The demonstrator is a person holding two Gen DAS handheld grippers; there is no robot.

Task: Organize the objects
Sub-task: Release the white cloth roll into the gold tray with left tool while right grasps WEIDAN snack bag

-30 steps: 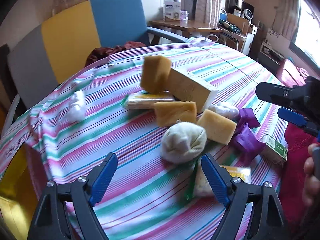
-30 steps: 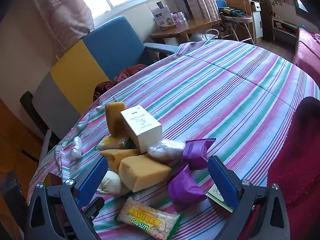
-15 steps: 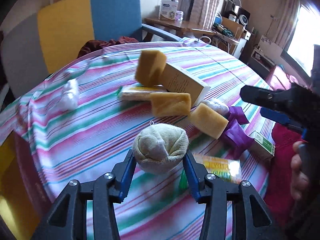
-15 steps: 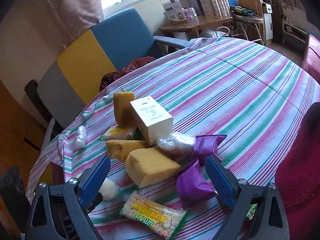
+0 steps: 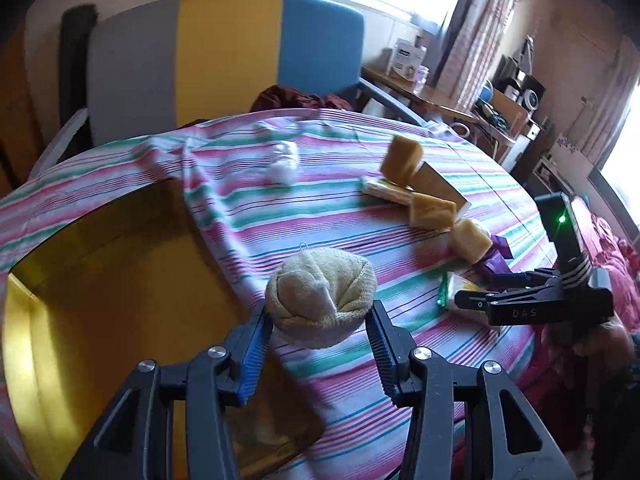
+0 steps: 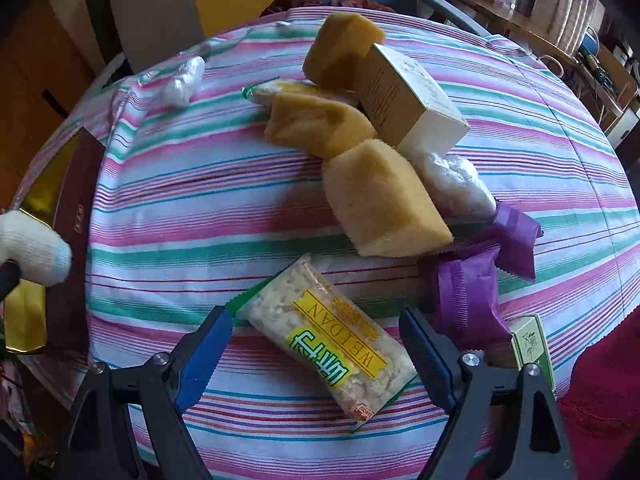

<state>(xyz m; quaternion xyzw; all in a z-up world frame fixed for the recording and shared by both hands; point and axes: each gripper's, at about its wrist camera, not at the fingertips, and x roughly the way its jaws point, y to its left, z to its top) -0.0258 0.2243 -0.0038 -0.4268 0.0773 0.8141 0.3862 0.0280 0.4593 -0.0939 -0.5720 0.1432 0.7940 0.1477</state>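
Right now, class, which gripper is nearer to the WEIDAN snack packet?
Right. The right gripper hangs directly over the WEIDAN snack packet, its open fingers on either side of it. The left gripper is off beside the gold box, shut on a rolled sock.

Soft cloth, shiny wrappers, spongy blocks

The rolled sock (image 5: 322, 296) is knitted, matt cloth; the snack packet (image 6: 332, 344) is glossy clear plastic; the sponges (image 6: 380, 204) look porous and rough; the striped tablecloth (image 6: 208, 200) is smooth woven fabric; the box (image 6: 404, 100) is matt card.
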